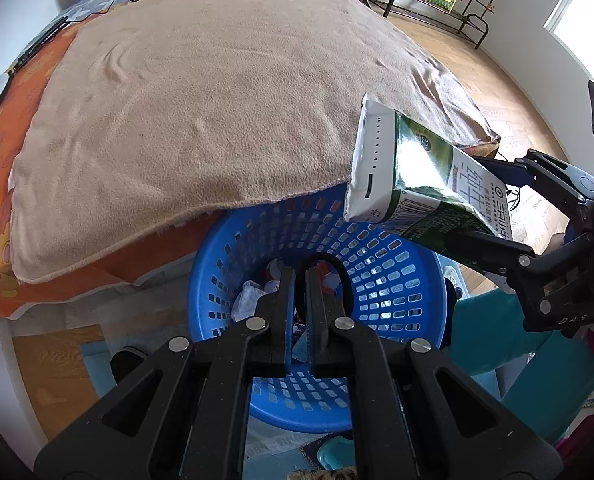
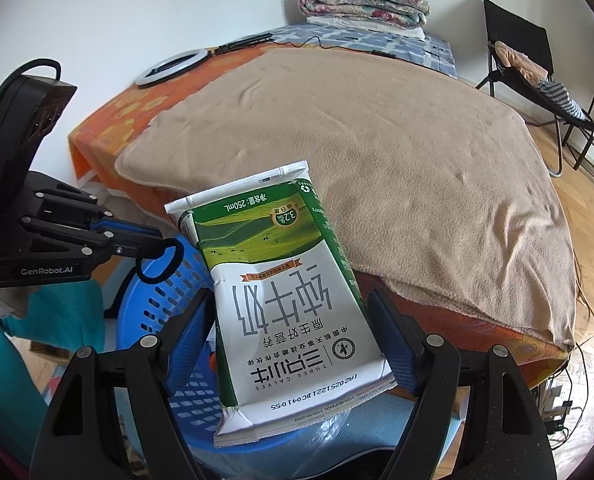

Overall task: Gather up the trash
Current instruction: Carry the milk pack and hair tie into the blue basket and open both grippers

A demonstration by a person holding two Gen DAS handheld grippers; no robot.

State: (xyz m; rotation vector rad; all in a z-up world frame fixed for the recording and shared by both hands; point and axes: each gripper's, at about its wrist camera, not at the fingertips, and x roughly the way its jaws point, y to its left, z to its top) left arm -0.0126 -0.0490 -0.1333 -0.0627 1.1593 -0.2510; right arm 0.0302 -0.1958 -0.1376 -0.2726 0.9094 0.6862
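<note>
Green-and-white milk carton (image 2: pixel 293 304) clamped between right fingers (image 2: pixel 393 344) — left fingers (image 1: pixel 287 300) nearly closed on a black loop (image 1: pixel 324 276).

The left gripper (image 1: pixel 300 280), a black two-finger tool with blue pads, points down. Its two fingers are pressed almost together, and a thin black loop (image 1: pixel 324 276) sits around their tips. The right gripper (image 2: pixel 293 344), another black two-finger tool with blue pads, has its fingers spread apart. They squeeze the sides of a green and white milk carton (image 2: pixel 289 304) that sticks out past the tips. In the left wrist view, the right gripper reaches in from the right side, tilted downward.
</note>
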